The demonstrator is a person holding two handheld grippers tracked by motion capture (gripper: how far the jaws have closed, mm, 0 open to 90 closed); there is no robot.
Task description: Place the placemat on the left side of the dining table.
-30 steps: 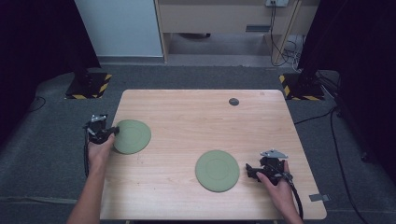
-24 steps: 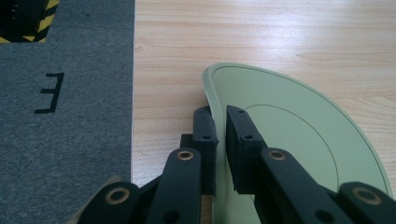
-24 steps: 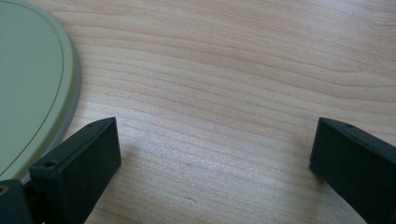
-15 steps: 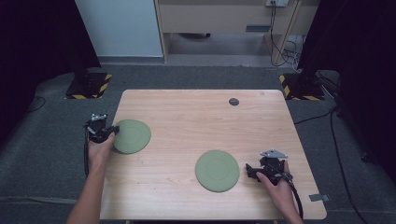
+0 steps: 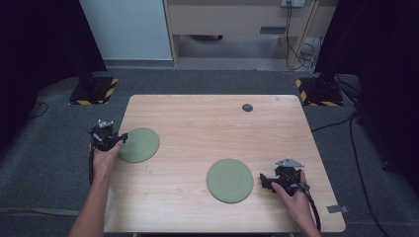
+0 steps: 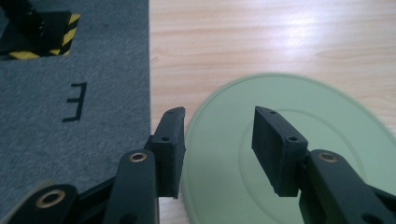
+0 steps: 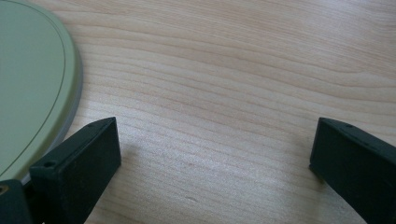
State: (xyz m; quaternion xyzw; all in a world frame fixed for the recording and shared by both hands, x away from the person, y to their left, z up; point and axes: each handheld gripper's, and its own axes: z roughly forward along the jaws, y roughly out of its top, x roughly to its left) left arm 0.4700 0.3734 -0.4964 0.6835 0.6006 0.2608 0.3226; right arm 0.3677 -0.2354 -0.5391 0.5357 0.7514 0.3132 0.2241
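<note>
Here, a person is letting go of a green plate at the table's edge.

The left gripper (image 6: pixel 217 149) is opening, its jaws having just been parting, with the left plate's (image 5: pixel 140 144) rim lying between them but no longer pinched; the plate is sitting flat on the table (image 5: pixel 207 123), directly ahead of the jaws. The right gripper (image 7: pixel 215 154) is resting wide open on bare wood, the second plate (image 5: pixel 230 179) just beside its left jaw. Next, judging by this, the left hand is needing to back away cleanly without dragging the rim.
</note>
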